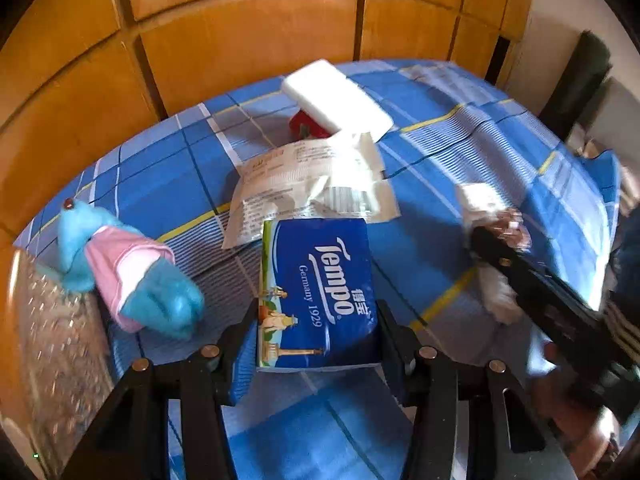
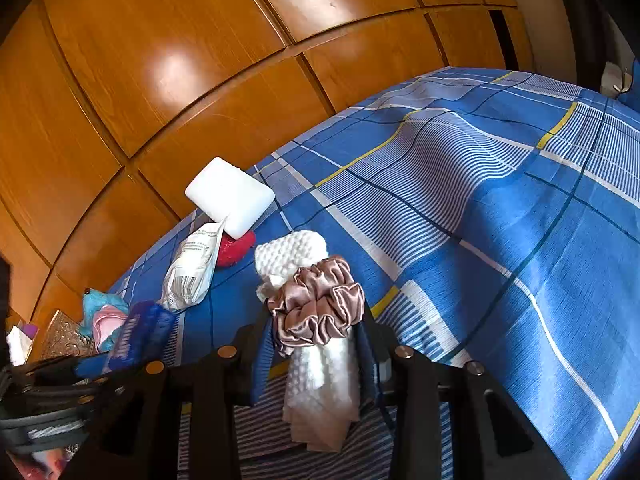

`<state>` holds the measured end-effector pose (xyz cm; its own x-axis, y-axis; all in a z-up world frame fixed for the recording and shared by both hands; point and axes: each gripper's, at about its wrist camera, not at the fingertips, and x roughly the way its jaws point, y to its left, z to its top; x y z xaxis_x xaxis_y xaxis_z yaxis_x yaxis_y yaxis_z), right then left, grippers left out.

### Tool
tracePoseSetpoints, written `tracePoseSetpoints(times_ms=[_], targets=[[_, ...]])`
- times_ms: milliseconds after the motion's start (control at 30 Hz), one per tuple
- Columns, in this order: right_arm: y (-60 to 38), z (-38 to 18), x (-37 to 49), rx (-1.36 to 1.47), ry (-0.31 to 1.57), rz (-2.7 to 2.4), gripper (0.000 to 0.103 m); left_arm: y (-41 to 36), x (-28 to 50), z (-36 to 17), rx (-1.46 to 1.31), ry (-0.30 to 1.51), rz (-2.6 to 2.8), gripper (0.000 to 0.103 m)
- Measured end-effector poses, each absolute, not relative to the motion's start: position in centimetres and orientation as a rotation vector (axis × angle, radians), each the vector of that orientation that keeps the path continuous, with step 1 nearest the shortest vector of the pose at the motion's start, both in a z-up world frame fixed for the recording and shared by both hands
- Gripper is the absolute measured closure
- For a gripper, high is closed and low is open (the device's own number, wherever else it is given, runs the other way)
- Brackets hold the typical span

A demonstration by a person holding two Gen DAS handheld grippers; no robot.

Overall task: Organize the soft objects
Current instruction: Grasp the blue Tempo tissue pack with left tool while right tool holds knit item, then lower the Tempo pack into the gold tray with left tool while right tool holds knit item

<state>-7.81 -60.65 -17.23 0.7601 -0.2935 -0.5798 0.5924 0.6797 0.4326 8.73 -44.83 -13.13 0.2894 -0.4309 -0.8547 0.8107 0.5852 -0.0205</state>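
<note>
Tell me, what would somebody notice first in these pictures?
Probably the blue tissue pack, right in the middle between the left gripper's fingers on the checked blue sheet. Next, the shiny pink scrunchie wrapped round a white cloth in the right gripper. A fuzzy blue toy in pink lies at the sheet's left edge, with a white pad at the back by the wooden doors.

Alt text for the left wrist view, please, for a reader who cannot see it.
The left hand-held gripper closes on a blue Tempo tissue pack lying on a blue plaid sheet. A crumpled white wrapper lies just beyond it, a blue and pink plush toy to the left, wooden panels behind.
</note>
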Motion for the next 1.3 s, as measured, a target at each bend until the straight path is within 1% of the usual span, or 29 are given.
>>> tracePoseSetpoints(times_ms=[300, 533, 833, 1100, 1300], targets=[[-60.6, -17.3, -7.8, 0.646, 0.503, -0.529, 0.067, -39.6, 5.0, -8.6, 0.357, 0.896, -0.986, 0.05], [-60.5, -17.3, -7.7, 0.633, 0.514, -0.539, 0.067, -35.1, 4.3, -5.0, 0.286, 0.833, -1.035, 0.05], [-60.1, -17.1, -7.2, 0.593, 0.54, -0.569, 0.067, -25.2, 5.2, -0.2, 0.201, 0.691, -1.005, 0.05], [-59.7, -17.0, -6.7, 0.547, 0.573, -0.6, 0.067, -14.7, 8.7, -0.3, 0.119, 0.689, -0.8, 0.05], [-59.2, -16.8, -6.1, 0.498, 0.606, -0.628, 0.067, -6.2, 12.4, -2.9, 0.049, 0.743, -0.596, 0.05]])
